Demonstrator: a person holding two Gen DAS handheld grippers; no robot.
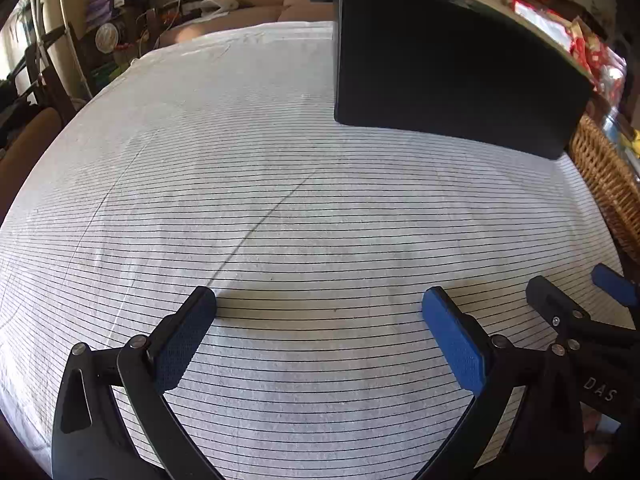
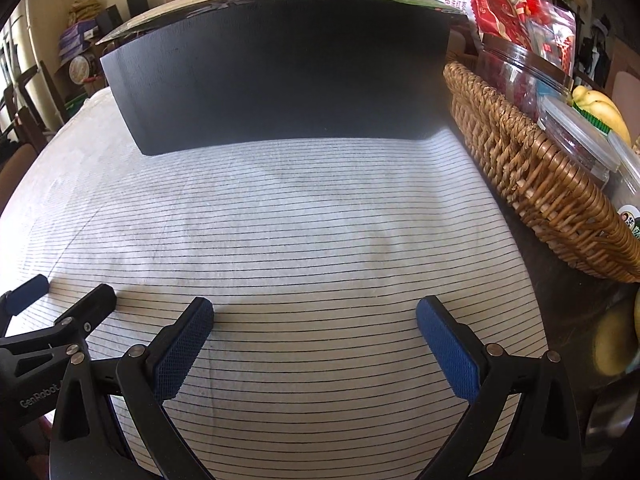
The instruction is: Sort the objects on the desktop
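Note:
A black box (image 1: 448,76) with a cardboard-coloured top stands on the white striped cloth (image 1: 240,208) at the far right; it also fills the far middle of the right wrist view (image 2: 280,80). My left gripper (image 1: 319,300) is open and empty, low over the cloth at the near side. My right gripper (image 2: 315,310) is open and empty, also low over the cloth. The right gripper shows at the right edge of the left wrist view (image 1: 576,292). The left gripper shows at the left edge of the right wrist view (image 2: 60,296).
A wicker basket (image 2: 532,184) stands right of the cloth, holding clear plastic jars (image 2: 572,132) and red snack bags (image 2: 512,8). Yellow fruit (image 2: 600,112) lies beyond it. A sofa (image 1: 256,12) and chairs (image 1: 36,80) stand behind and left.

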